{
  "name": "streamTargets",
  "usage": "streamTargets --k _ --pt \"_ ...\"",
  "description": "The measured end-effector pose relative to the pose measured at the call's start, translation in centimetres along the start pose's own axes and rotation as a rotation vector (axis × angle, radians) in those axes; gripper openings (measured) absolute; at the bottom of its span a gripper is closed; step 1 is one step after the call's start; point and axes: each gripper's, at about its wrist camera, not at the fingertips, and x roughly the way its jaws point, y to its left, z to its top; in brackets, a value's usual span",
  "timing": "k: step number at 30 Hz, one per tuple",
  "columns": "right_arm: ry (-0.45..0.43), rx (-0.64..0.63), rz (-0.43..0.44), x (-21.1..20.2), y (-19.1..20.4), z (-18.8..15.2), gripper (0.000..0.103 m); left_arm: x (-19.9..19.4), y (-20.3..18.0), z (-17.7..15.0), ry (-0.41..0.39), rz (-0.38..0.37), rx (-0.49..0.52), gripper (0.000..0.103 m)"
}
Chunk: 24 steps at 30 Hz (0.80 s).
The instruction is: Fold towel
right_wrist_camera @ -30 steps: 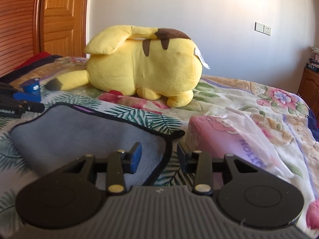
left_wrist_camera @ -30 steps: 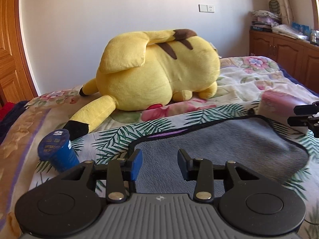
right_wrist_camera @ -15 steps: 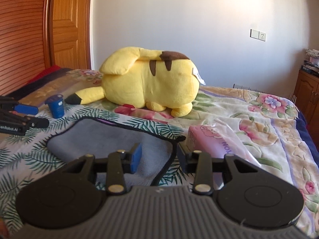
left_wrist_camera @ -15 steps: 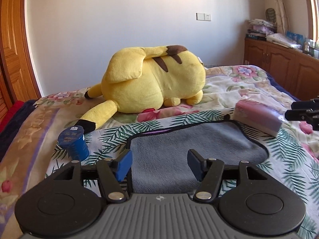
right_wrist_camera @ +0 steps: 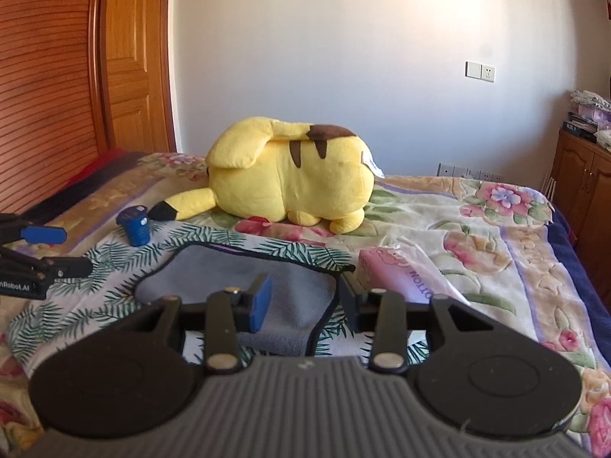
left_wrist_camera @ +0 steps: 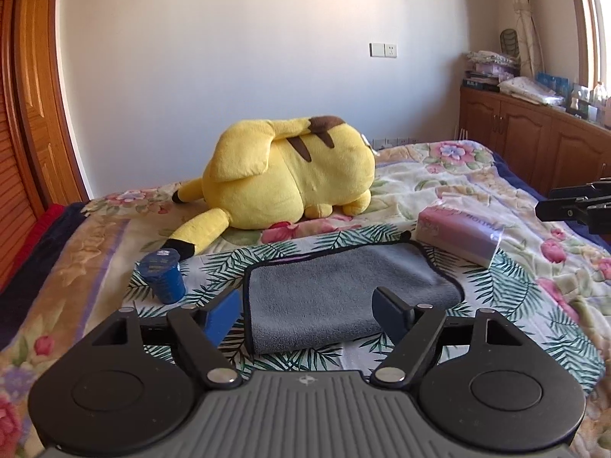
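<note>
Left wrist view: grey towel, soft and limp, on bed; both claws, left claw and right claw, released; best gripped at hemmed corners.

You have a grey towel of soft, matt fleecy cloth with a darker stitched edge, lying on a smooth printed cotton-like bedspread. Beyond it sits a yellow plush toy, fuzzy and matt. To your right the pink pack is wrapped in glossy clear plastic film. The blue cup on your left looks like smooth plastic. The far-right cabinet is varnished, slightly shiny wood.
</note>
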Motion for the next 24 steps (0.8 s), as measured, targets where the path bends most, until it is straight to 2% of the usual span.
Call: streamTargets --k 7,9,13,16,18,24 --pt "-0.017 0.017 -0.004 -3.2 0.5 0.6 0.045 -4.1 -0.4 1.2 -0.029 0.014 -0.009 0.066" --pt "-0.024 0.021 -0.009 -4.1 0.6 0.9 0.053 -5.3 -0.5 1.5 -0.041 0.017 -0.011 0.070" --pt "-0.038 0.039 -0.020 -5.9 0.6 1.4 0.061 -7.6 -0.8 2.1 -0.063 0.022 -0.014 0.074" --pt "-0.061 0.041 -0.033 -7.4 0.7 1.8 0.073 -9.3 -1.1 2.4 -0.091 0.027 -0.020 0.086" --pt "-0.075 0.041 -0.044 -8.2 0.7 1.9 0.087 -10.4 -1.2 2.5 -0.102 0.020 -0.029 0.087" --pt "-0.107 0.053 -0.061 -10.6 1.0 2.0 0.103 -13.0 -2.1 2.4 -0.112 0.007 -0.032 0.087"
